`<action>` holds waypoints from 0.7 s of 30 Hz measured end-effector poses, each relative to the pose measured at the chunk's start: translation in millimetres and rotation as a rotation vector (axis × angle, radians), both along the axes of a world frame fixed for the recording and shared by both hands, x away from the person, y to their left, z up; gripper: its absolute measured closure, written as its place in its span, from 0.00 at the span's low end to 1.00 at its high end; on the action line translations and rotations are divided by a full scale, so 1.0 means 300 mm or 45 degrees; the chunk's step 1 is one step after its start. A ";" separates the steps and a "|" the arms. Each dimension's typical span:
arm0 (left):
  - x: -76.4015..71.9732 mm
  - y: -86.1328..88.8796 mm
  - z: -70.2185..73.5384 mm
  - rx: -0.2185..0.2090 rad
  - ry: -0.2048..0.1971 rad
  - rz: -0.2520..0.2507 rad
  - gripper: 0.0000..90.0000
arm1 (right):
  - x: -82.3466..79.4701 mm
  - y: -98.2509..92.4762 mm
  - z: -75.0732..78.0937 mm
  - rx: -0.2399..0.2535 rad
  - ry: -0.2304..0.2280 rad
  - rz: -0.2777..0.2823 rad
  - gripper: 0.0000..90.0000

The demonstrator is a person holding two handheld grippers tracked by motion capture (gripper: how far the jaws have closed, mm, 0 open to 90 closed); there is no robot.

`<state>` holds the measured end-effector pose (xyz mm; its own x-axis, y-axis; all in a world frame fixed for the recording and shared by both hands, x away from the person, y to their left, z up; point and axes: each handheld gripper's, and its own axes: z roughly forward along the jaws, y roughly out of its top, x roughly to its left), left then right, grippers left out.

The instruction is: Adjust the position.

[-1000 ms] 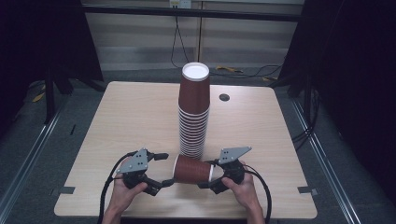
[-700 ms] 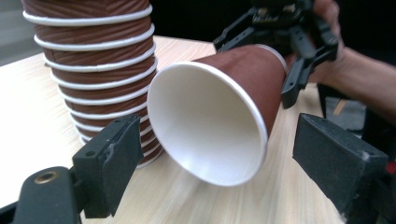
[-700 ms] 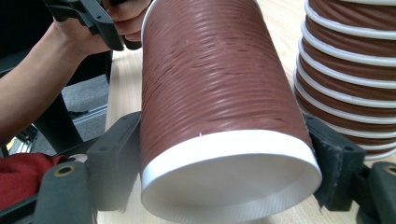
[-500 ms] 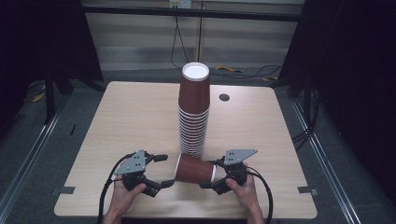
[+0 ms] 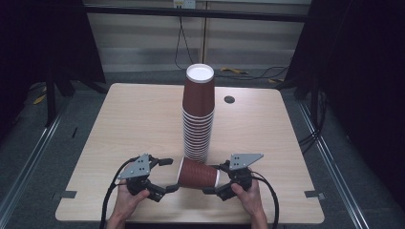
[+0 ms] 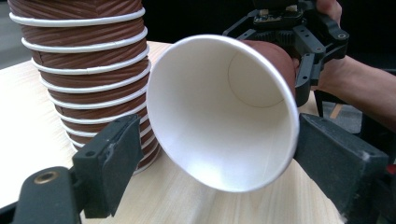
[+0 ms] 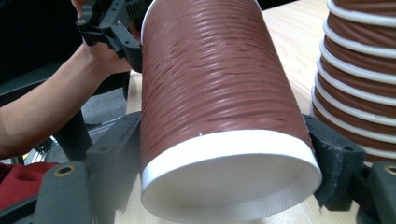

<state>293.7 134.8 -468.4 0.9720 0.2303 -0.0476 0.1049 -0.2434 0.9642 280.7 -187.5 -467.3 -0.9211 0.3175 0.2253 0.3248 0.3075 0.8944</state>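
— Lying on its side, is it?

— Yes. The cup [image 5: 198, 174] hangs level just above the table [image 5: 129, 119] near its front edge, between both grippers and just in front of the stack of cups [image 5: 198, 119].

— Anything in it?

— Nothing; the left gripper view looks straight into its bare white inside.

— Who has hold of it?

— The right gripper [image 5: 213, 180] is partly closed, pads pressed on either side of the base end. The left gripper [image 5: 169, 174] is closed about the mouth, one pad against the rim.

— And the stack?

— Upside down, upright, white base on top.
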 end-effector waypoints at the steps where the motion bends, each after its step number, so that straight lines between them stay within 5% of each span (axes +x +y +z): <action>1: 0.001 -0.002 -0.001 -0.003 0.003 -0.008 0.17 | 0.000 0.000 0.001 0.003 -0.004 0.002 0.25; 7: 0.007 -0.005 -0.009 -0.040 0.017 -0.036 0.16 | -0.006 -0.001 0.006 0.024 -0.031 0.007 0.25; 12: 0.009 -0.017 -0.015 -0.038 0.025 0.004 0.00 | -0.008 -0.002 0.011 0.036 -0.053 0.026 0.25; 21: 0.011 -0.058 -0.022 -0.034 0.033 -0.075 0.06 | -0.005 0.012 0.008 0.027 -0.044 0.047 0.25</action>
<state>297.1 117.4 -475.0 0.9821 0.1712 -0.0786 0.1165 -0.2243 0.9675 279.1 -183.9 -464.9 -0.9395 0.2786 0.1992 0.2821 0.2996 0.9114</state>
